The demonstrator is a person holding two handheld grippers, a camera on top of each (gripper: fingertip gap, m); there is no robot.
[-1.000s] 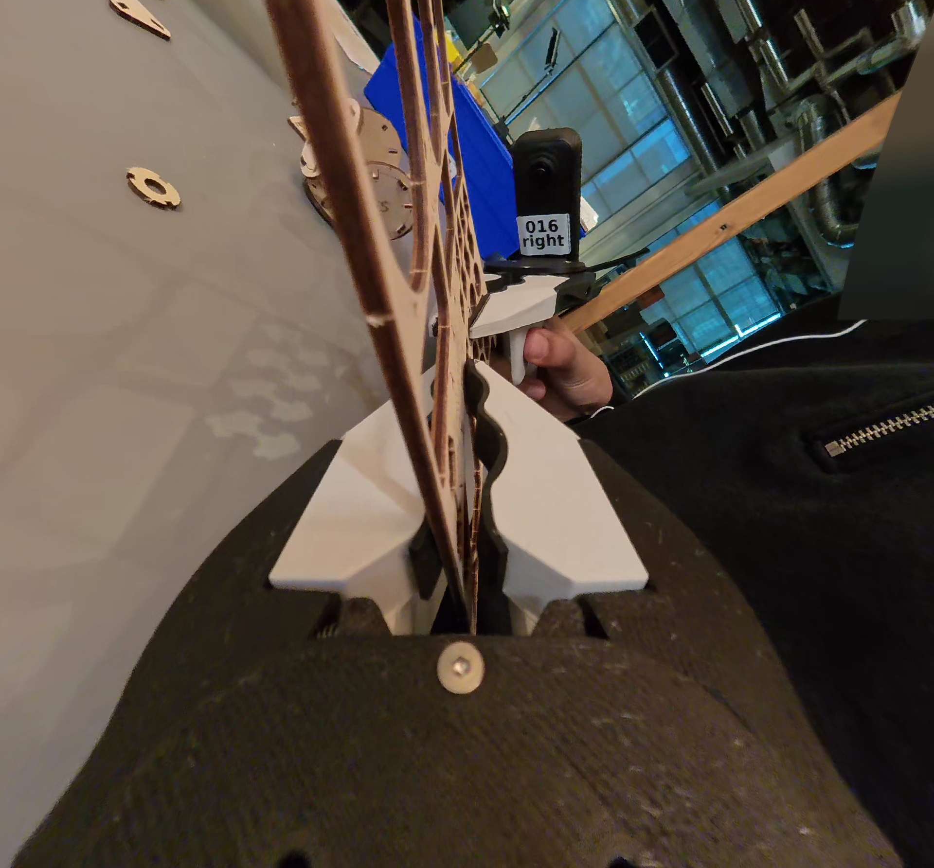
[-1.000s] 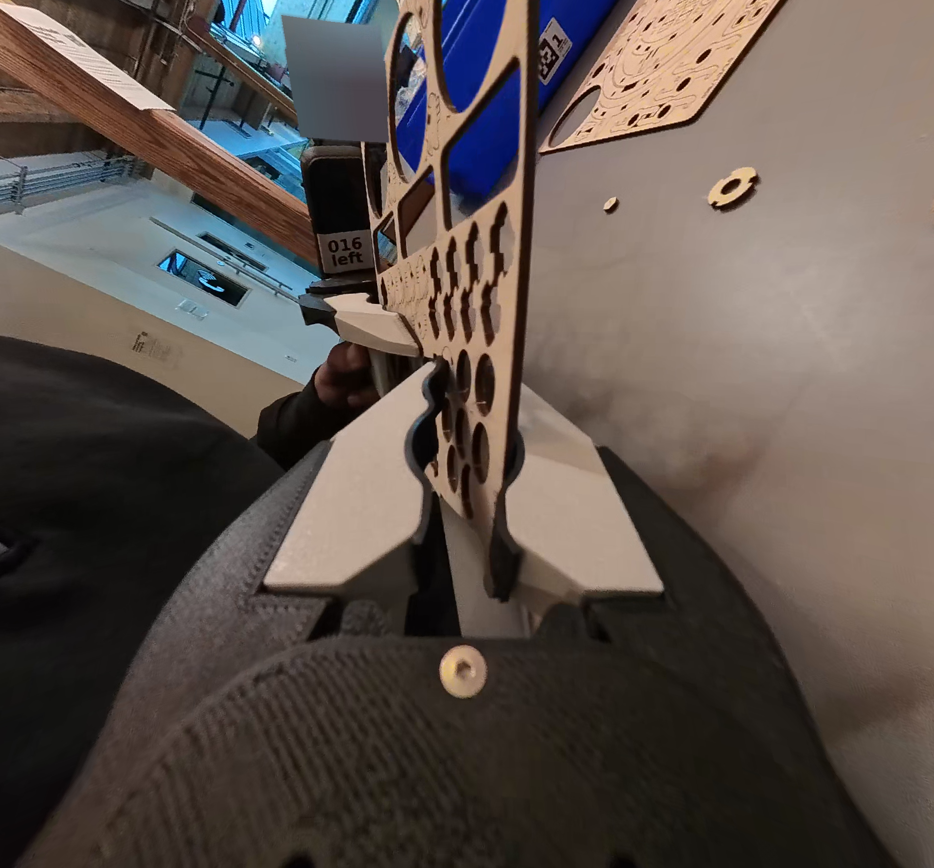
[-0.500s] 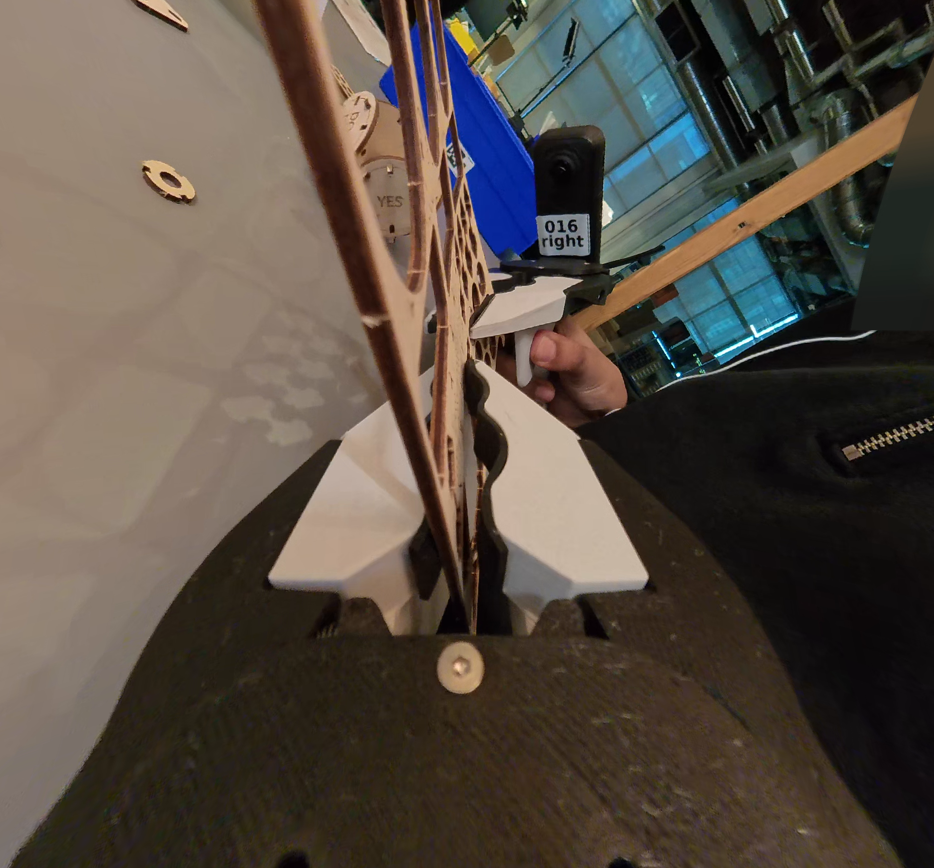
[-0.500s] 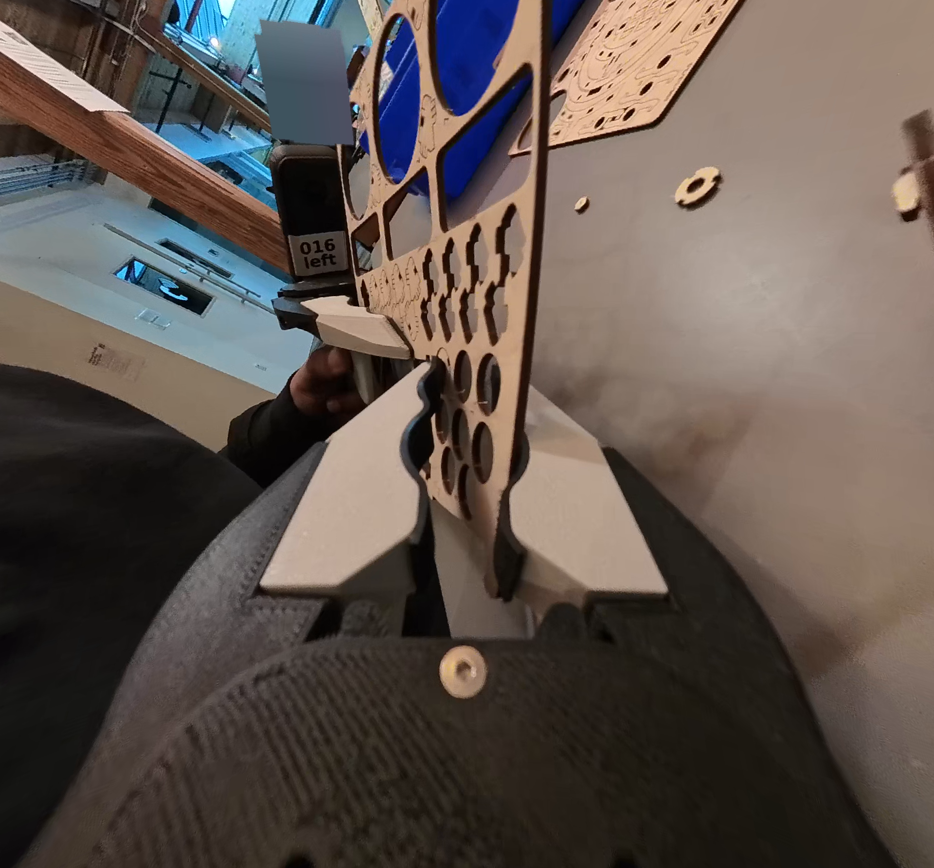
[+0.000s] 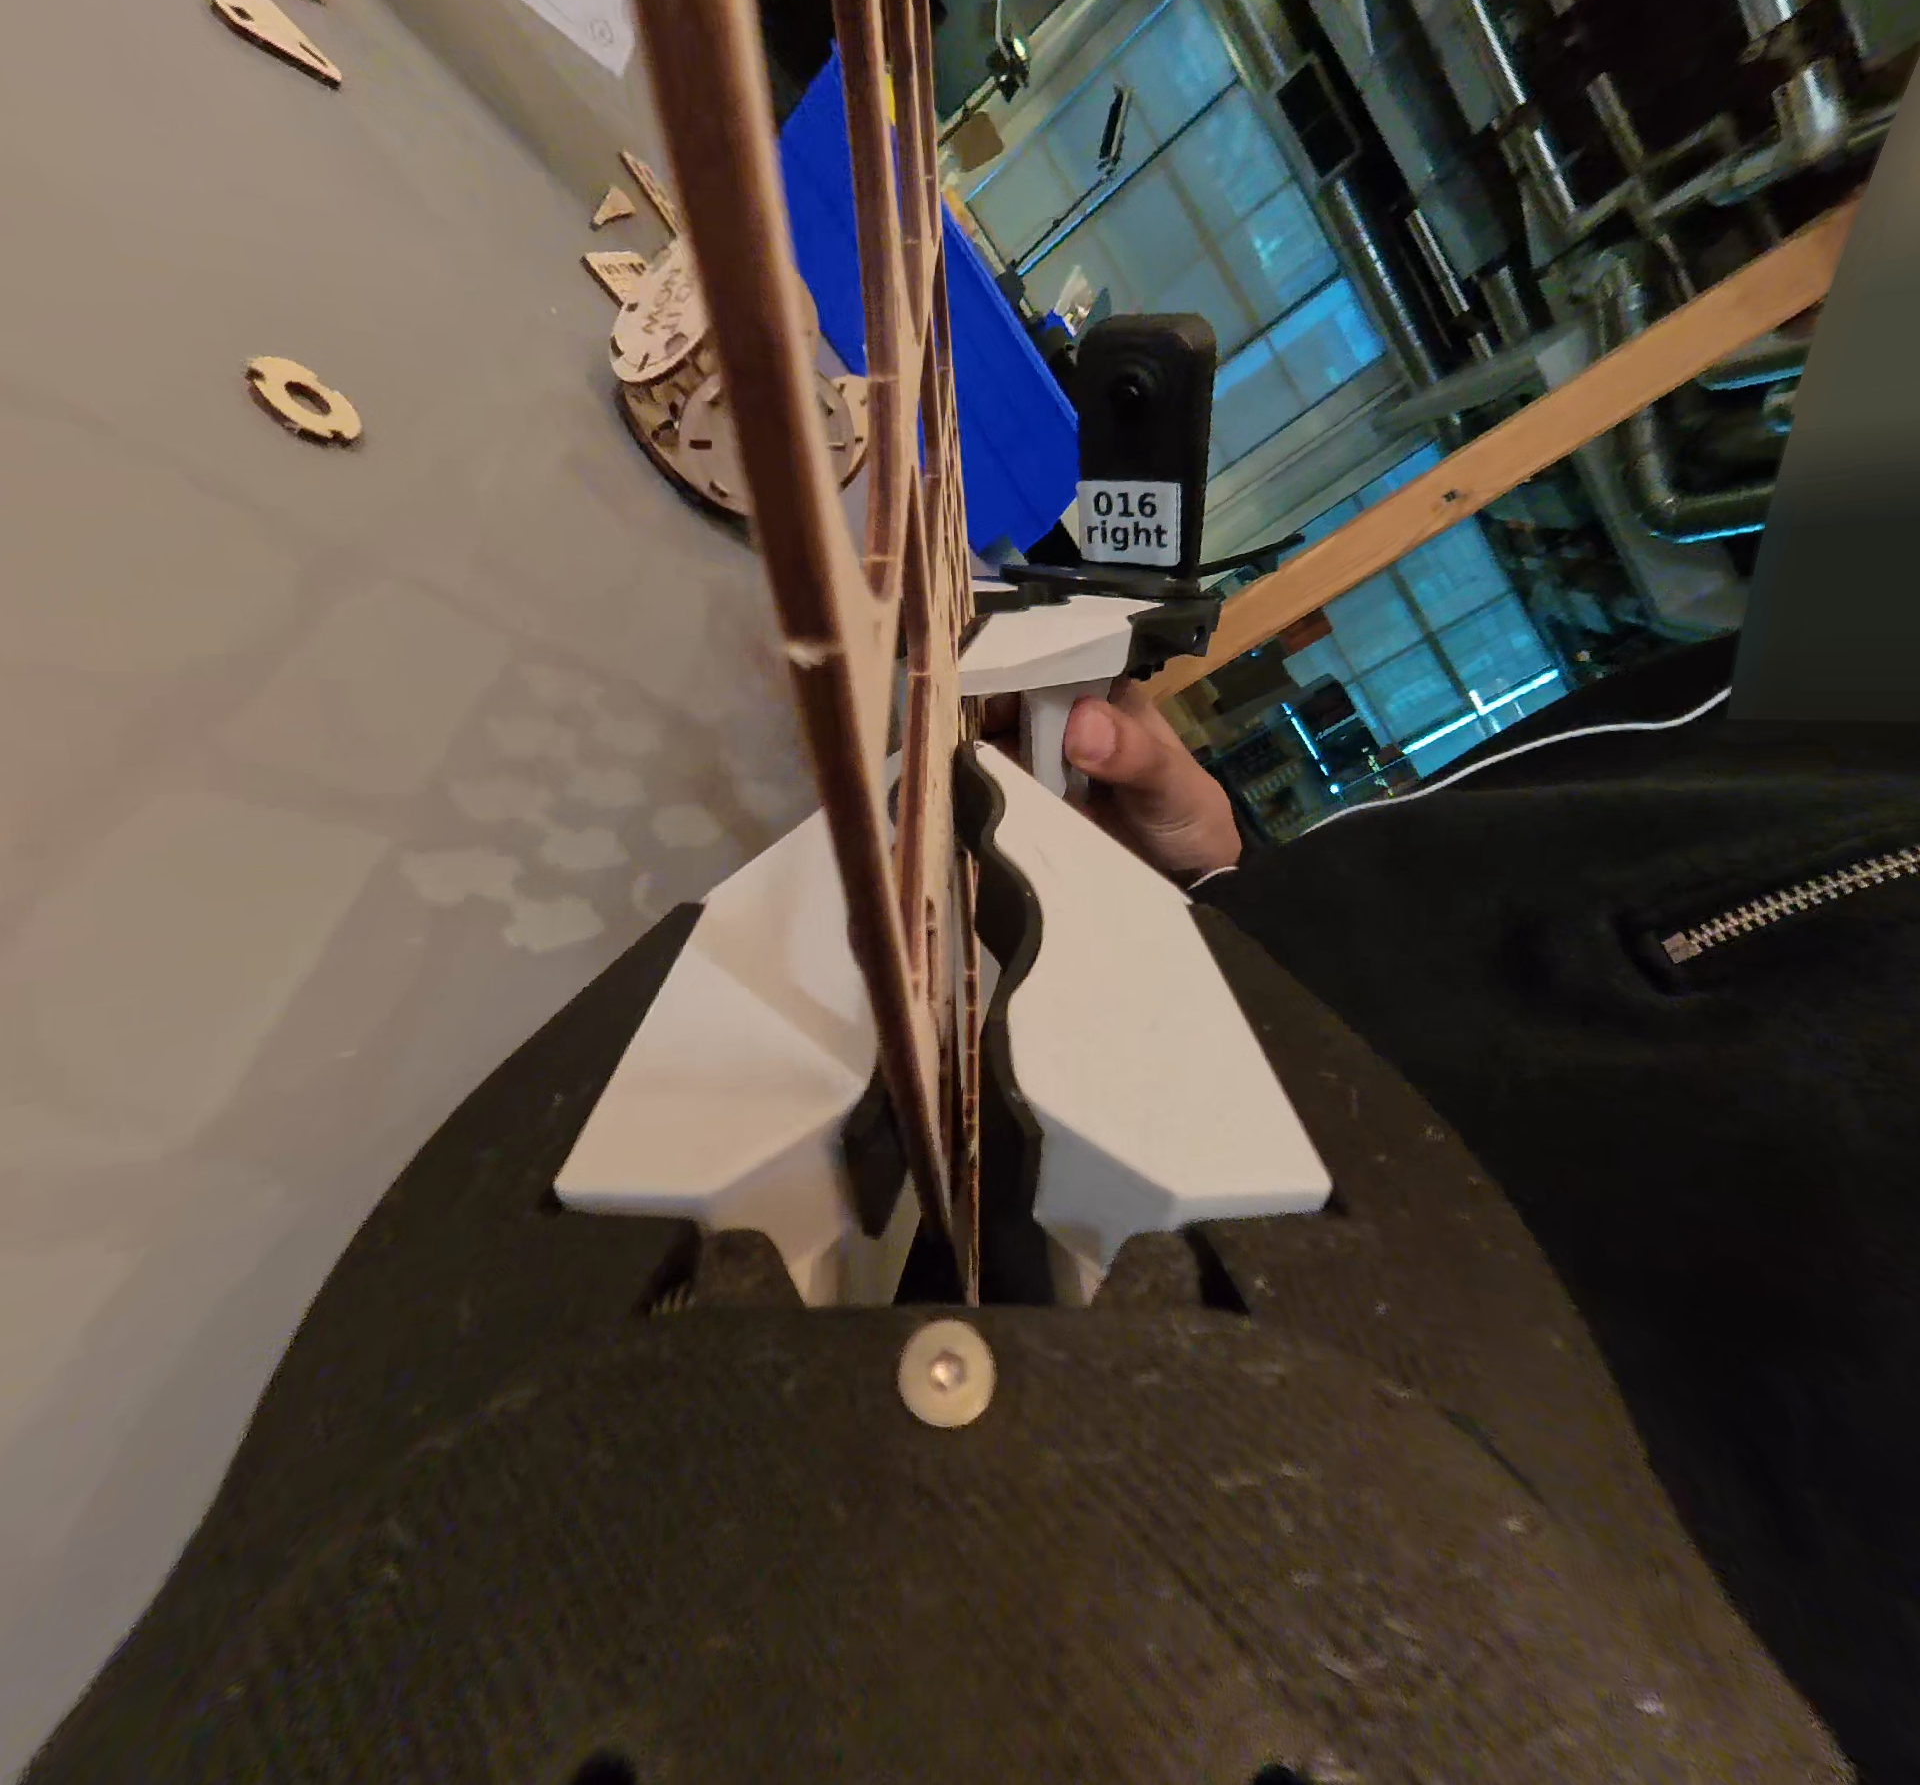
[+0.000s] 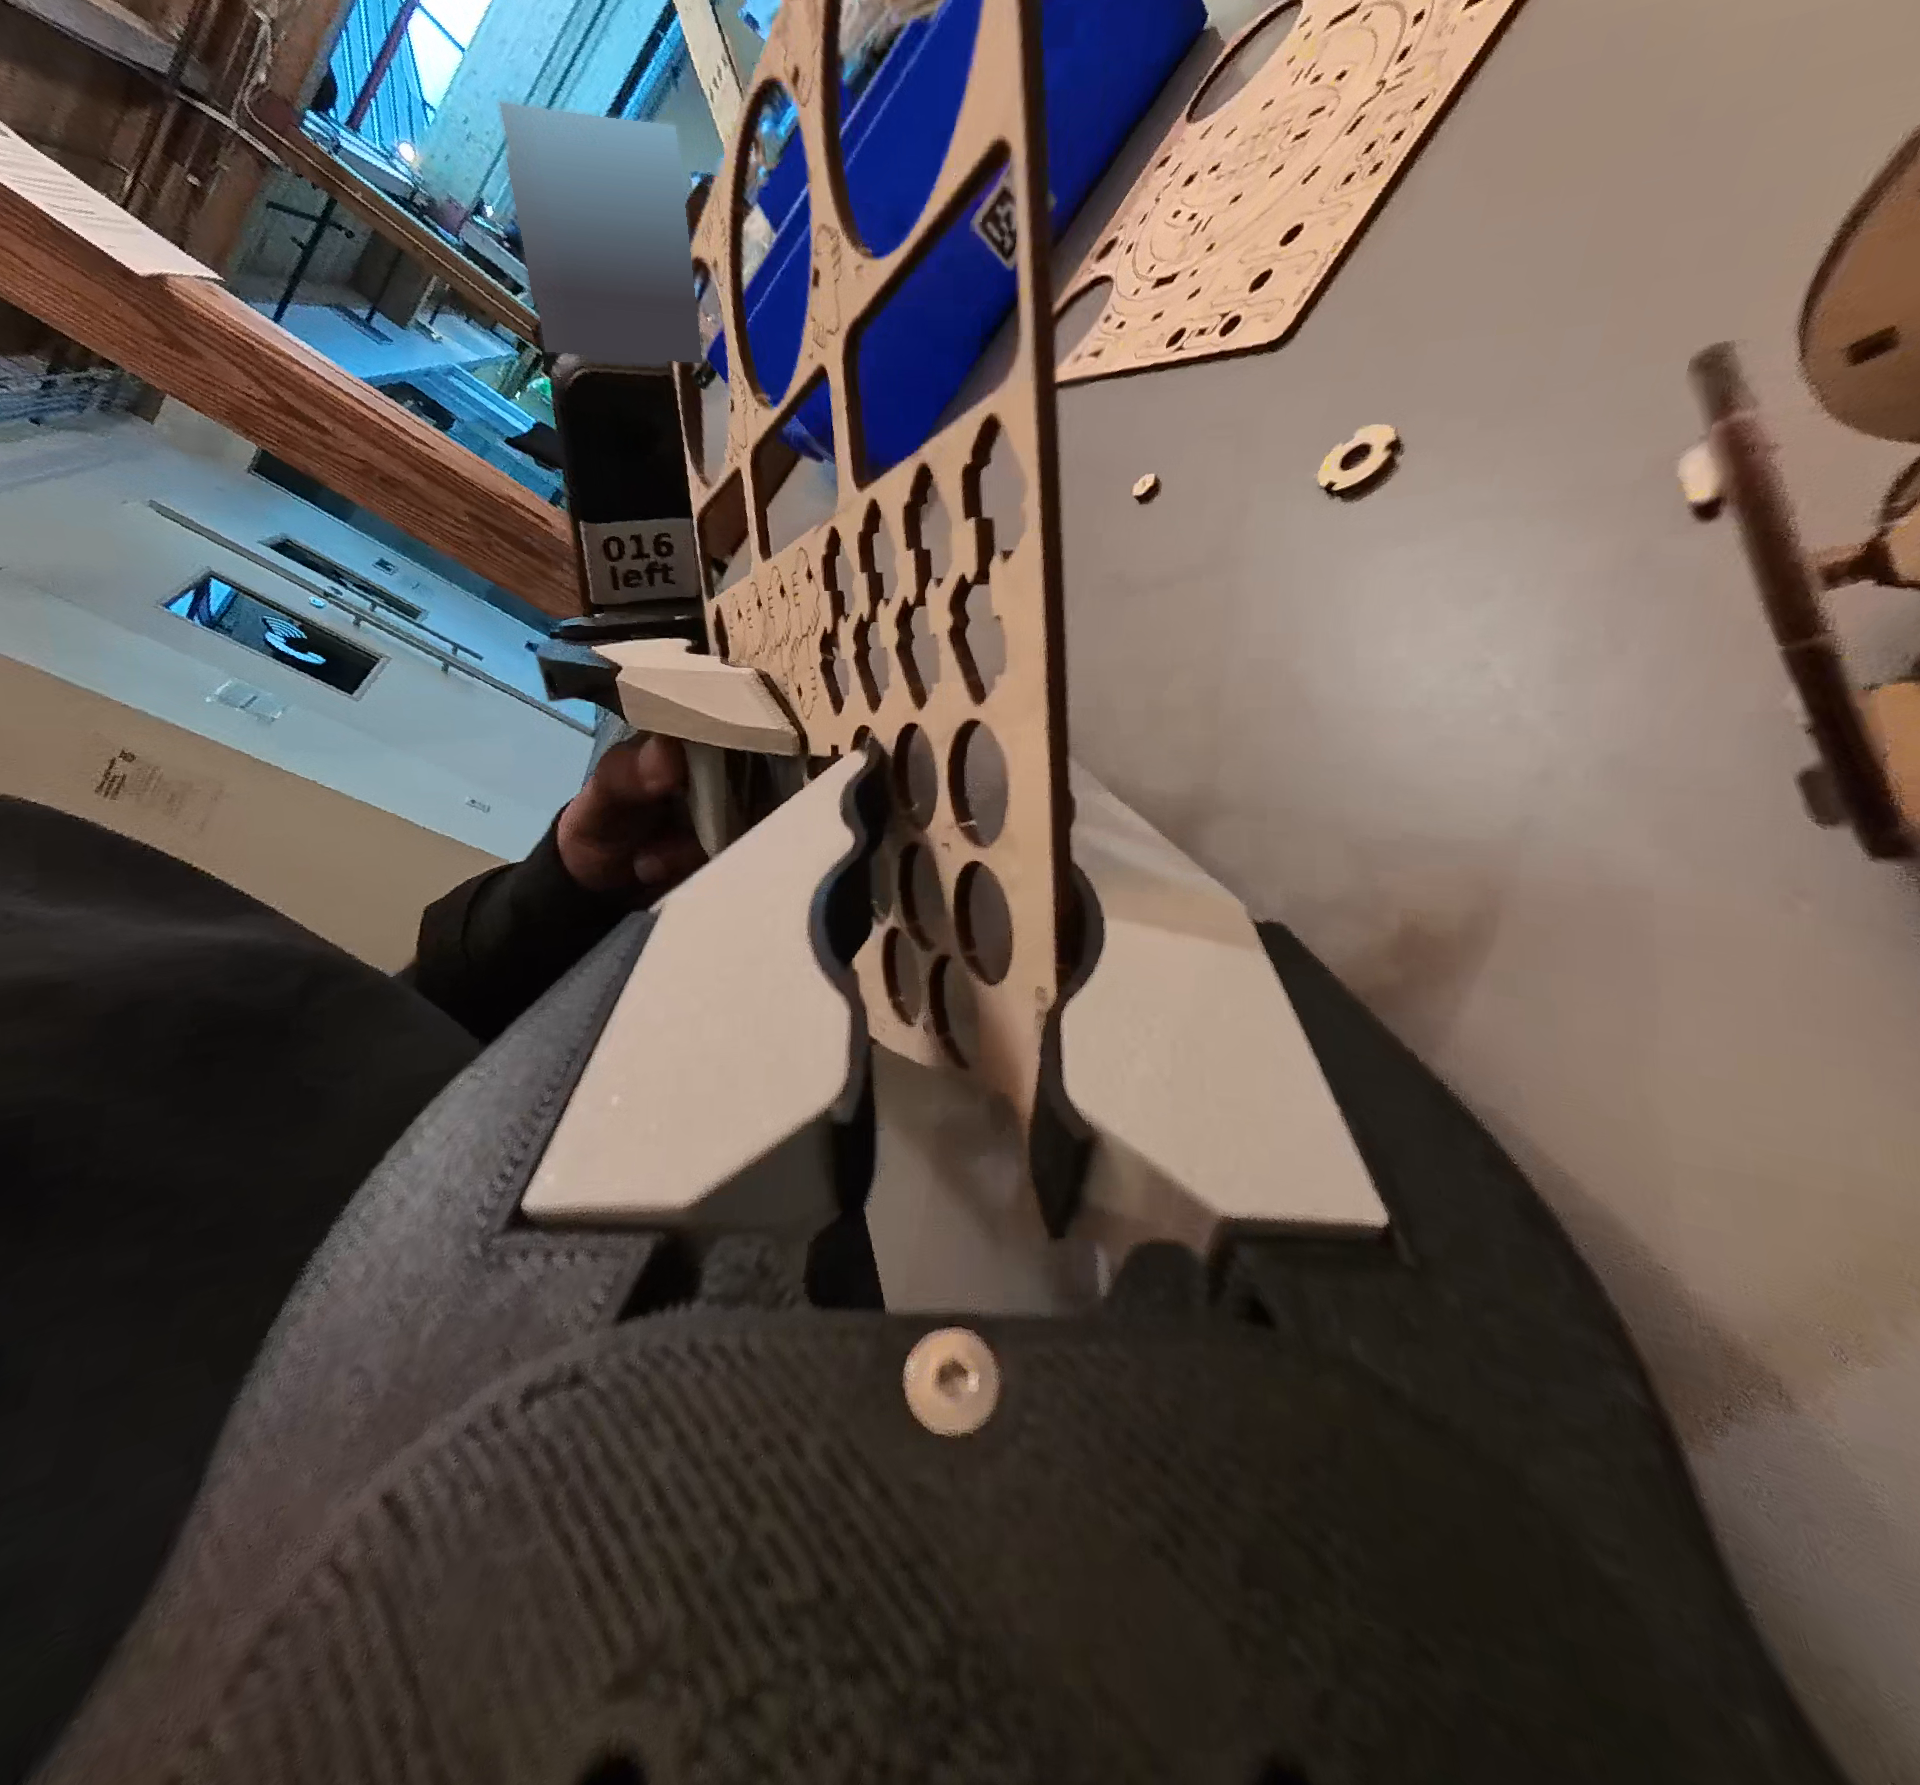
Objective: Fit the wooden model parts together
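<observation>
Laser-cut plywood sheet held upright between two hand-held grippers

The left gripper (image 5: 935, 769) is clamped on the thin, pale plywood sheet with punched-out holes (image 5: 748, 385), pads pressed to both faces. The right gripper (image 6: 971, 779) has its white fingers (image 6: 727, 956) parted – the sheet's far end (image 6: 1023, 488) stands slantwise in the gap, not pinched. Below lies the grey table (image 5: 312, 800), with a small wooden ring (image 6: 1356, 459), round engraved wooden discs (image 5: 665, 333), a second flat cut-out plywood panel (image 6: 1299, 177) and a blue plastic bin (image 5: 997, 364) beyond.

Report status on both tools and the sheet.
Left tool shut on the laser-cut plywood sheet. Right tool open, sheet standing between its fingers, near the right one. Grey table behind holds loose wooden parts.
</observation>
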